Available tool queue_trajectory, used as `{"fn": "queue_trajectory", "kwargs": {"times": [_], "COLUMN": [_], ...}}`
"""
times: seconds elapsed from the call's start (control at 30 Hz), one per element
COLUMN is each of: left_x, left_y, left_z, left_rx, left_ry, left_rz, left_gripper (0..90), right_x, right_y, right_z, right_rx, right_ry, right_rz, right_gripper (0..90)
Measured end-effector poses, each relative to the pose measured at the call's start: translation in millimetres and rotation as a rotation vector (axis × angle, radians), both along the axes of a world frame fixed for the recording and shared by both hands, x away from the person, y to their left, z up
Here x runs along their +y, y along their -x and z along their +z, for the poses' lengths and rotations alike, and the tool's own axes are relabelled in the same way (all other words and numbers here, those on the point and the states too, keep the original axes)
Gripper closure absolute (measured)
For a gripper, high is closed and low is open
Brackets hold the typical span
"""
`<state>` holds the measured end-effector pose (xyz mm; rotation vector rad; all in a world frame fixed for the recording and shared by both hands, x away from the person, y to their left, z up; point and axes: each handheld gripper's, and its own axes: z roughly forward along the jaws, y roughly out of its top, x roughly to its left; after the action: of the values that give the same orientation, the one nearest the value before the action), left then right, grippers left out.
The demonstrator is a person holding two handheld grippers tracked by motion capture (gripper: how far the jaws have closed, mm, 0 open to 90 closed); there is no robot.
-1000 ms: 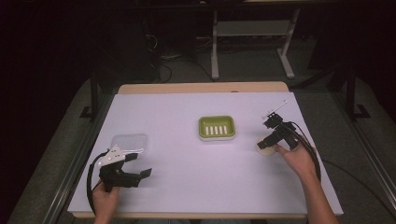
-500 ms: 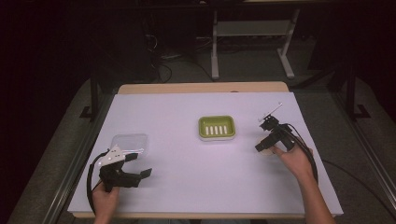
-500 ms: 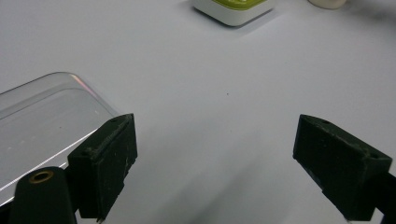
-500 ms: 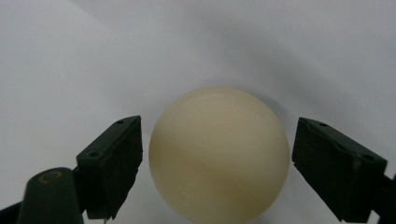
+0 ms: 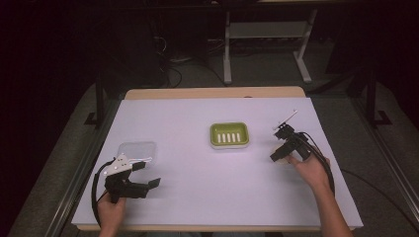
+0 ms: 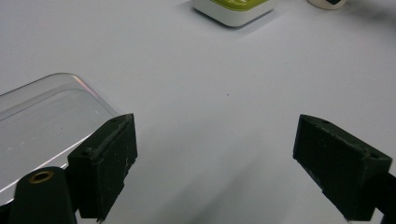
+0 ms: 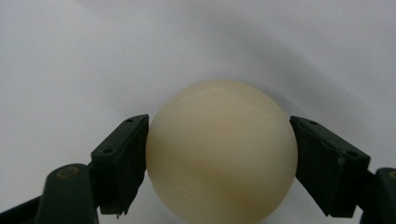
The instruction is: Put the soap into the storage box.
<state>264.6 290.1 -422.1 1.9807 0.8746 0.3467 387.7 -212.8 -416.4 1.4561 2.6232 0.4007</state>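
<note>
No writing or brand mark could be read on any of the things.

The right gripper sat toward the right side of the tabletop, well in from its right edge, with its jaws pressed against both sides of a cream ball. The ball was smooth, round and slightly glossy, without seams or marks, and it lay low over the white surface; whether it touched the surface could not be told. Bare tabletop lay between it and the green soap dish, which stood near the middle and had pale slots in its floor.

The left gripper rested near the front left corner with its jaws spread wide and nothing between them. A clear plastic lid lay just beside its left jaw, near the left edge. A broad stretch of open white surface ran from there to the dish.
</note>
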Motion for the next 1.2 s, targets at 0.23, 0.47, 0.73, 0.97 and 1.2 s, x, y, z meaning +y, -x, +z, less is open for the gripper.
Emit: {"fn": "queue_trajectory", "kwargs": {"times": [0.23,0.47,0.73,0.97,1.2], "left_x": [0.6,0.8,1.2,1.4,1.9], "left_y": [0.3,0.2,-0.4,-0.2,0.0], "left_z": [0.3,0.2,0.1,0.5,0.9], "left_rx": [0.001,-0.002,-0.006,-0.005,-0.004], "left_ry": [0.002,0.002,0.001,0.002,0.001], "left_rz": [0.004,0.003,0.003,0.005,0.007], "left_gripper": [12.9,12.9,12.9,12.9,12.9], "right_x": [0.1,-1.9,-4.7,-5.8,-1.8], "right_y": [0.3,0.1,0.8,2.6,3.5], "right_z": [-3.4,-2.2,1.0,10.3,22.2], "right_rx": [0.004,0.012,0.014,-0.003,-0.025], "right_ry": [0.001,-0.011,-0.045,-0.072,-0.083], "right_rz": [-0.008,-0.011,-0.025,-0.022,-0.002], "right_gripper": [22.4,23.0,23.1,23.1,23.1]}}
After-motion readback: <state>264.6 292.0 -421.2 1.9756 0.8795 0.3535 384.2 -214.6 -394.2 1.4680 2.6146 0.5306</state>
